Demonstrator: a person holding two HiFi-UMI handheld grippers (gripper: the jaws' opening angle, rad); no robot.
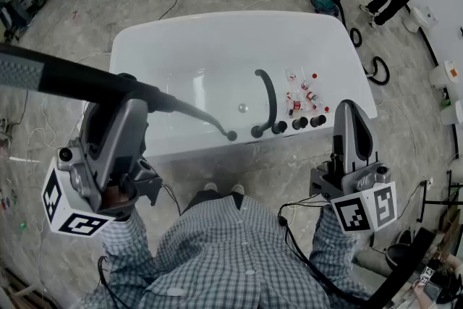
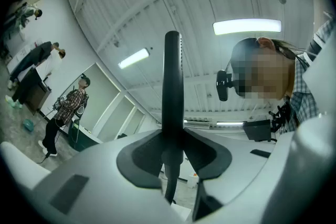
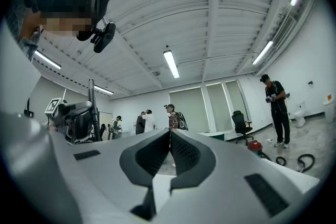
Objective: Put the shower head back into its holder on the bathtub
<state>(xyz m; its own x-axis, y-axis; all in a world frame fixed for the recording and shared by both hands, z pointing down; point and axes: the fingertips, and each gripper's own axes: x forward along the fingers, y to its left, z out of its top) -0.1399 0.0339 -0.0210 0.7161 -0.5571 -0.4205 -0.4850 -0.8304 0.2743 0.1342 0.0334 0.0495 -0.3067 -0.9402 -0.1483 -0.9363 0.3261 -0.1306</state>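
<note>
Black long-handled shower head (image 1: pixel 51 74) sits clamped in your left claw (image 1: pixel 136 99), held up near-left of the white oval bathtub (image 1: pixel 173 40). Your right claw (image 1: pixel 352 118) is closed, empty. You're mid-carry; next, likely, bring it down to the black fittings (image 1: pixel 298 124) on the near rim.

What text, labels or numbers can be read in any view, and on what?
No readable text in any view.
Left marker cube, right marker cube: black-and-white square patterns only, no letters or digits.
Small bottles on the bathtub rim: red-and-white labels, too small to read.
White container on the floor at the right edge: orange patch, too small to read.
</note>
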